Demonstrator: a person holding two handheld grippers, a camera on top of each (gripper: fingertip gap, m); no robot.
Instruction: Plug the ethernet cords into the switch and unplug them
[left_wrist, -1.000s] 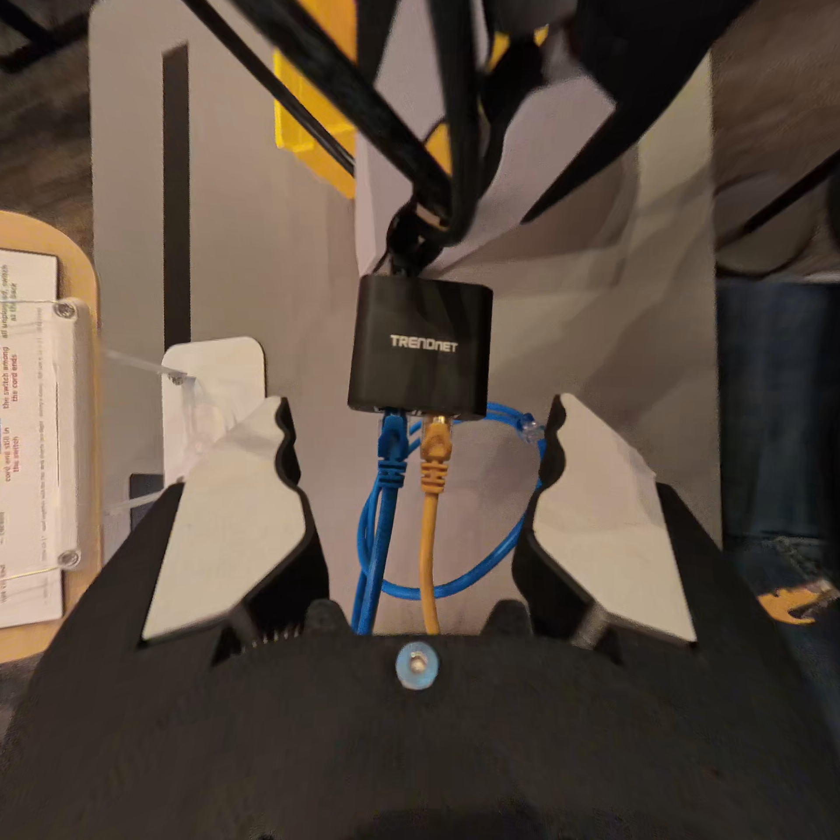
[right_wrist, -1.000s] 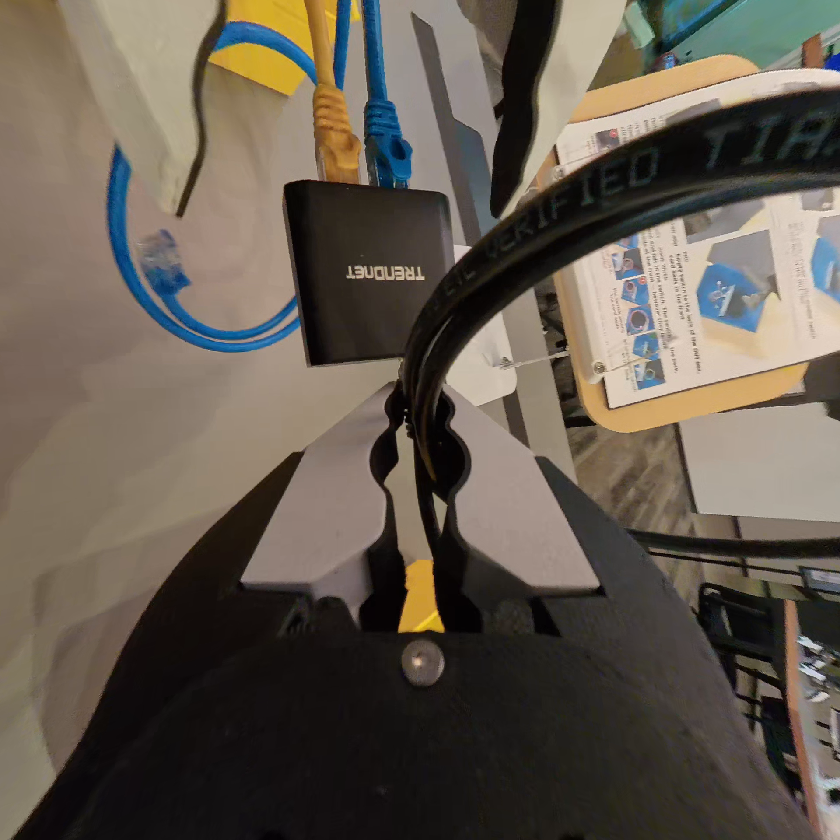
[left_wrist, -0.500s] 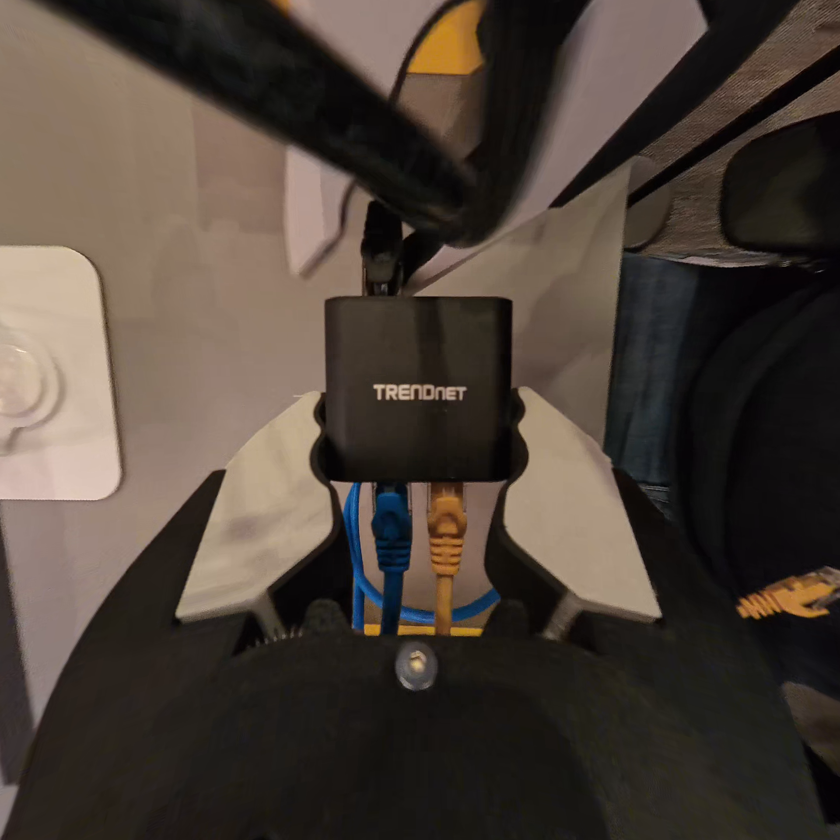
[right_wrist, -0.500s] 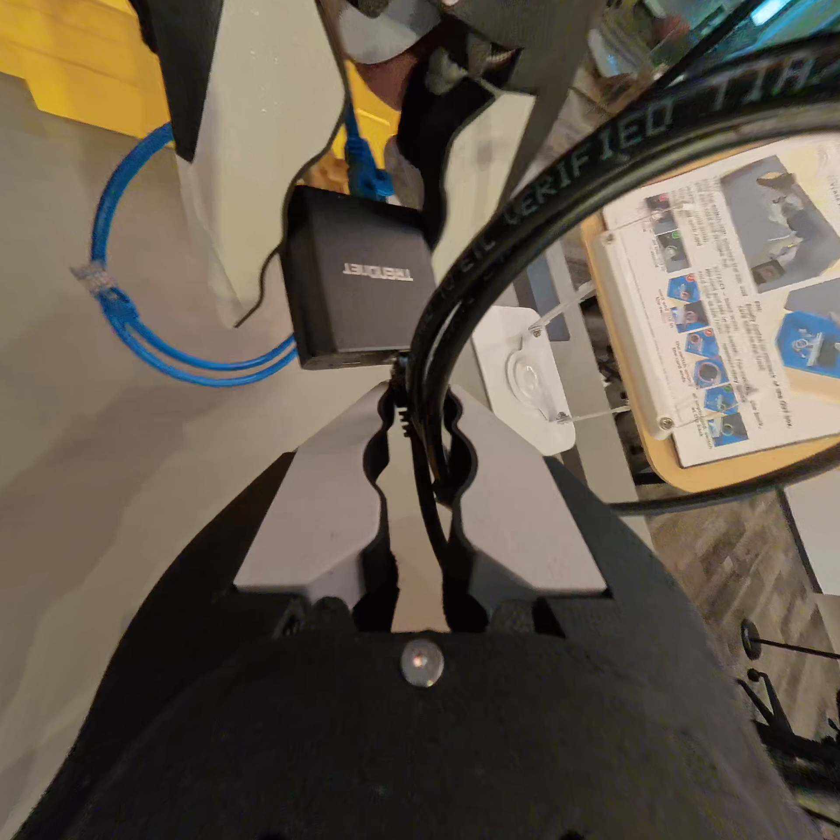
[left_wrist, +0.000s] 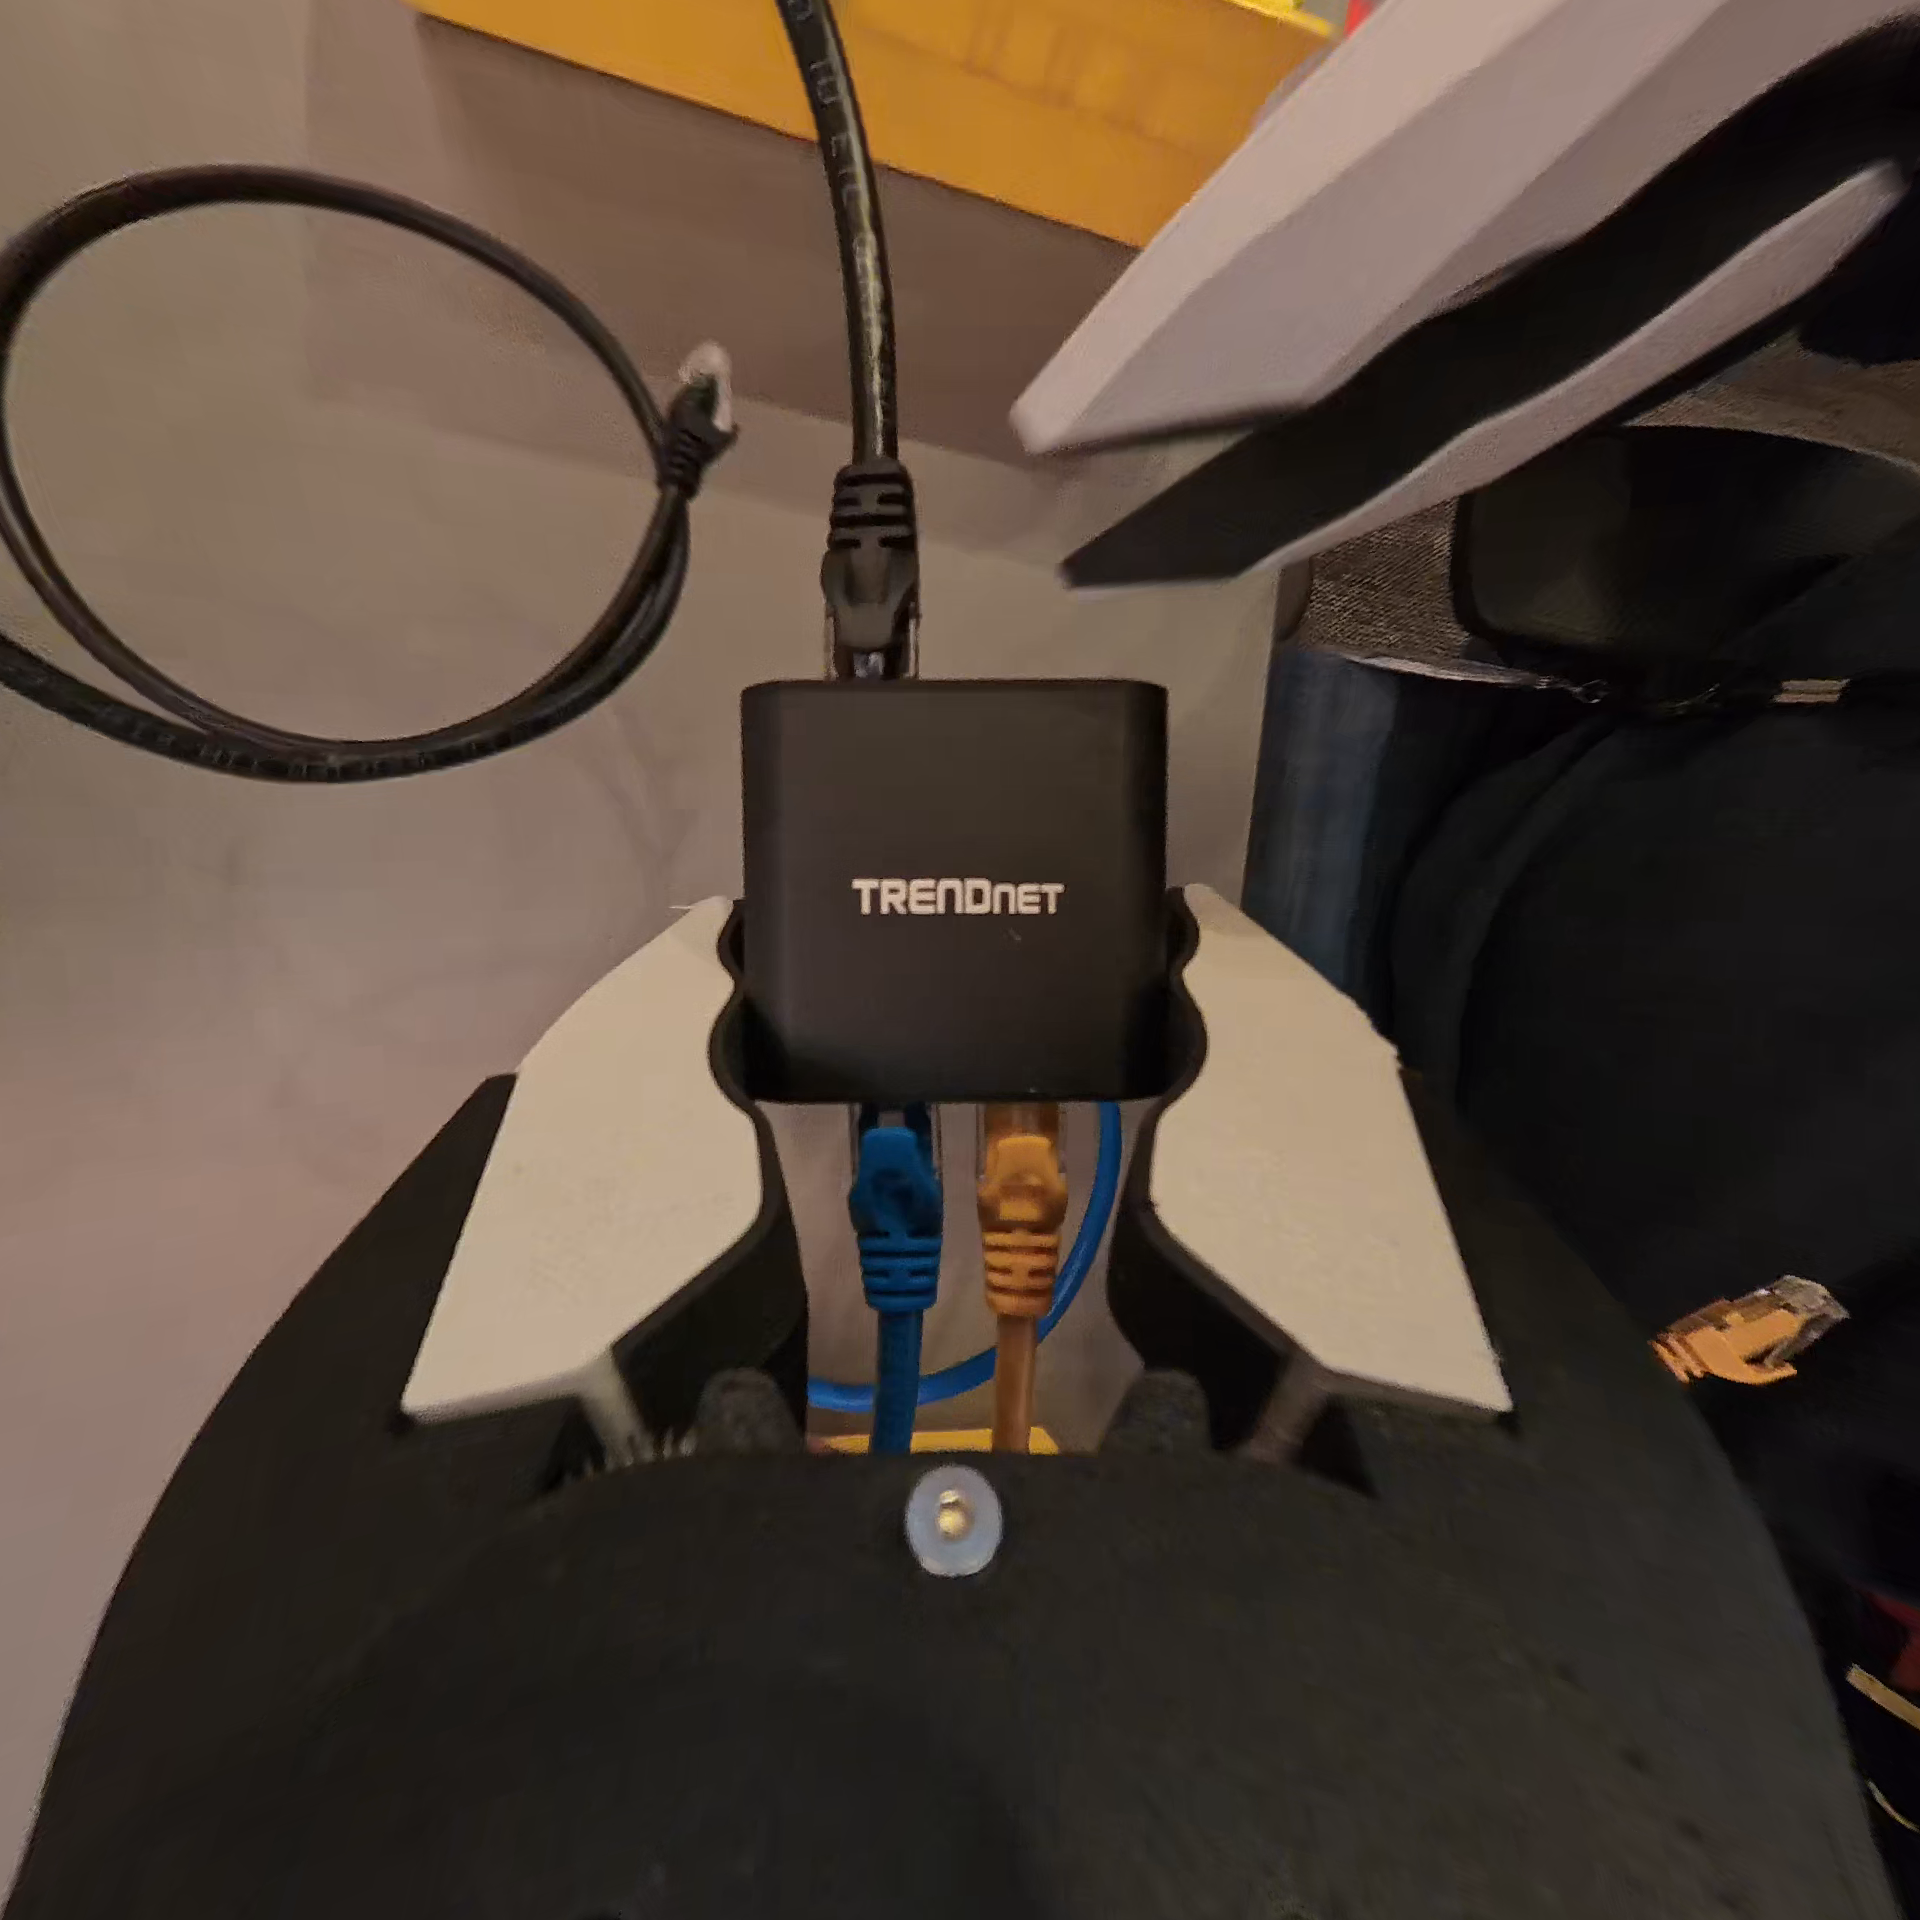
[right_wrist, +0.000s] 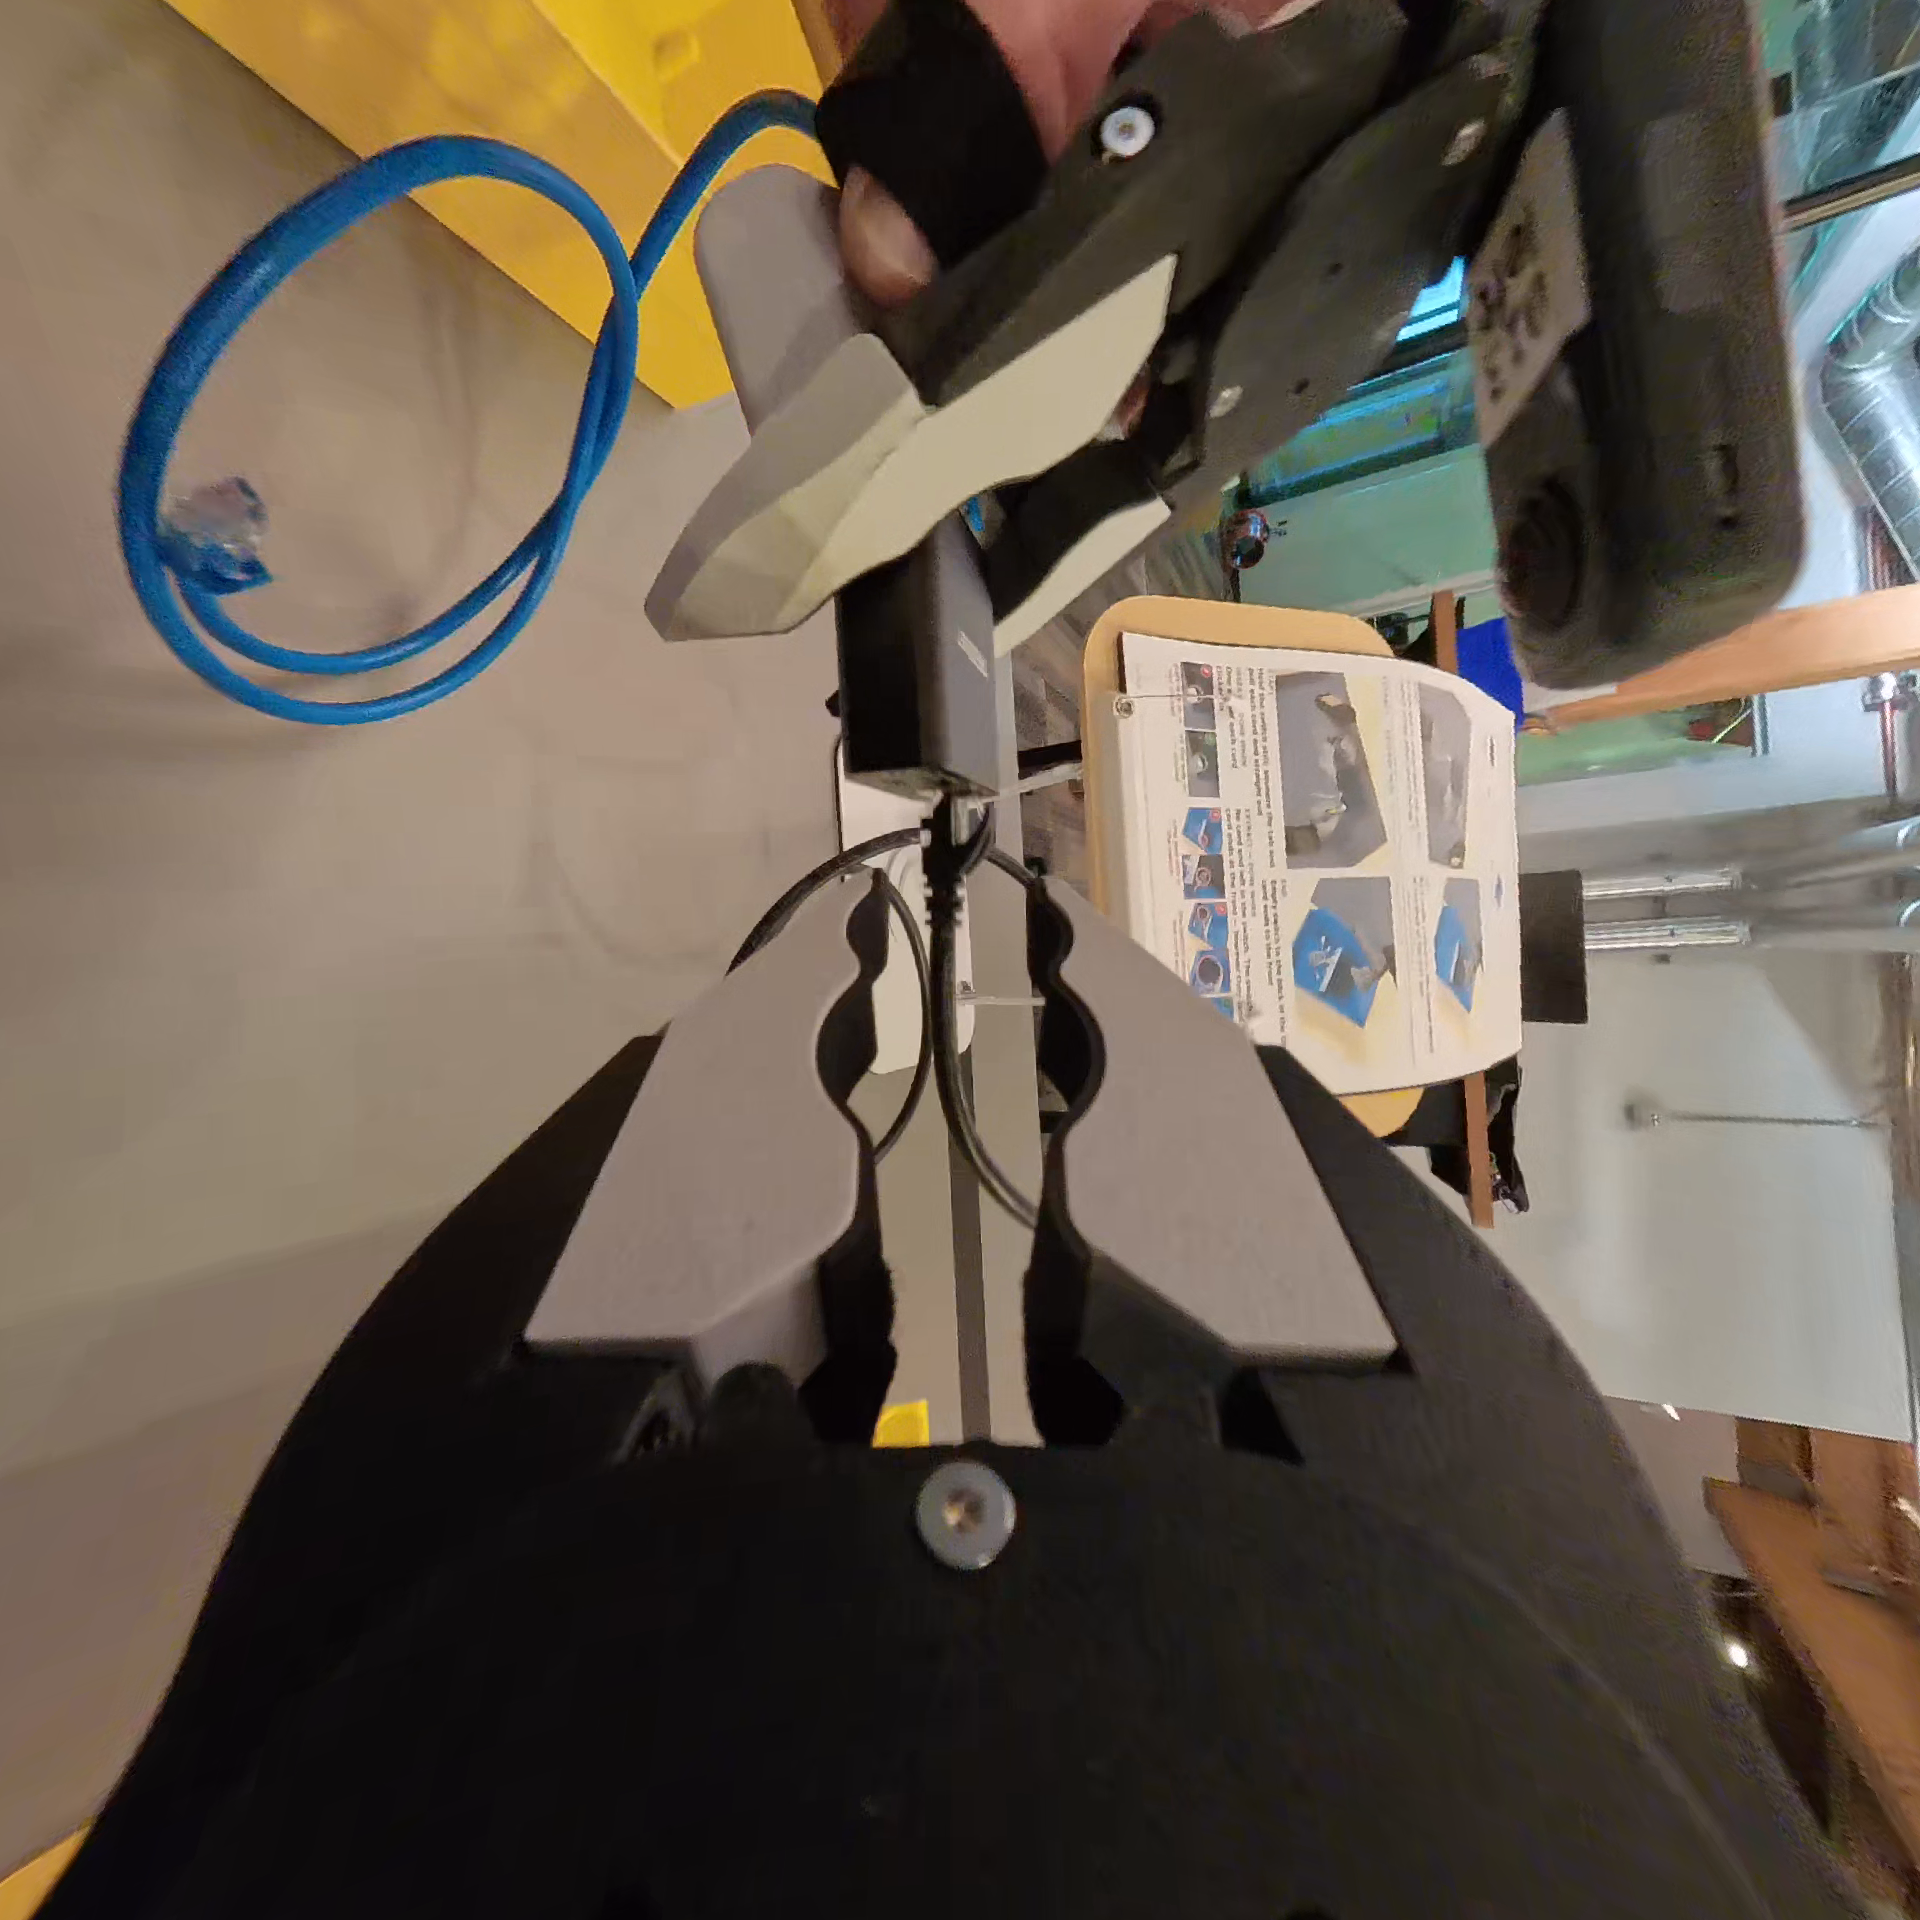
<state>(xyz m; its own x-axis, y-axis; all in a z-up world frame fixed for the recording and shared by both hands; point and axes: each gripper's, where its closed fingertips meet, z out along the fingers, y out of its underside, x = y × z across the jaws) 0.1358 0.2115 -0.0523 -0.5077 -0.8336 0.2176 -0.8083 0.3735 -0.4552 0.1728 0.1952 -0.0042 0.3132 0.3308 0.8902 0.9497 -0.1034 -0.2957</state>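
Note:
The small black switch (left_wrist: 956, 894) is clamped at its near end between the fingers of my left gripper (left_wrist: 956, 935), which is shut on it. A blue cord (left_wrist: 894, 1205) and an orange cord (left_wrist: 1023, 1216) are plugged into its near side. A black cord (left_wrist: 868, 561) is plugged into its far side. In the right wrist view the switch (right_wrist: 920, 675) shows edge-on, held by the left gripper (right_wrist: 925, 540). My right gripper (right_wrist: 951, 914) is open just short of the black plug (right_wrist: 940, 883). The thin black cord runs loose between its jaws.
The black cord's loop and free end (left_wrist: 701, 400) lie on the grey table at left. The blue cord's loop and free plug (right_wrist: 213, 530) lie on the table. A loose orange plug (left_wrist: 1745, 1340) hangs at right. An instruction sheet (right_wrist: 1330, 862) stands beyond the table edge. The tips of one gripper are about 6 cm away from the tips of the other.
My left gripper moved in and shut on the switch. My right gripper opened, let go of the black cord and drew back; the black plug now sits in the switch.

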